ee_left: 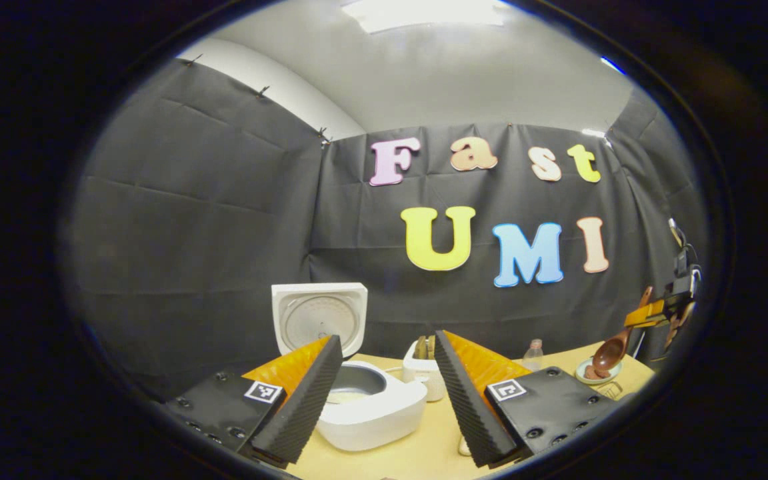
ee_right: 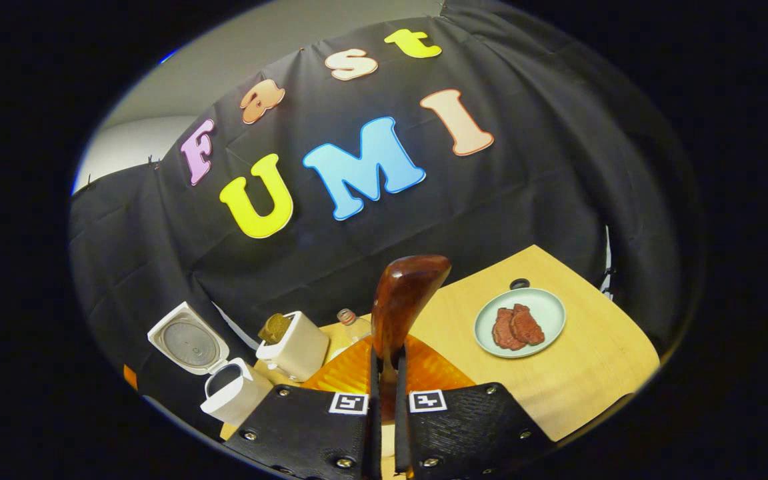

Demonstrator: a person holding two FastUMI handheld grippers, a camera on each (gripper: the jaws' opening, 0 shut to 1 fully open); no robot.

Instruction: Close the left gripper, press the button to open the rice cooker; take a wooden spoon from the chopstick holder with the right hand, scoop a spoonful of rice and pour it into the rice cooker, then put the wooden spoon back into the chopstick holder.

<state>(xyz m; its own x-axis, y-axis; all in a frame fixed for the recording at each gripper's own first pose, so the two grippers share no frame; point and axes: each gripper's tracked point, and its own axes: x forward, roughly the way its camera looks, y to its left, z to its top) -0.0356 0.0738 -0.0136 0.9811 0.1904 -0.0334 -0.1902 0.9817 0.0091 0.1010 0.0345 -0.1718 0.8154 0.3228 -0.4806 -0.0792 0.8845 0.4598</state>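
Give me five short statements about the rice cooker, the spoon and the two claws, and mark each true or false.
1. The rice cooker has its lid up. True.
2. The right claw is open and holds nothing. False: it is shut on the wooden spoon.
3. The left claw is open. True: there is a wide gap between its fingers.
4. The plate is bare. False: reddish-brown pieces of food lie on it.
5. The spoon stands in the chopstick holder. False: it is in the right claw, away from the holder.
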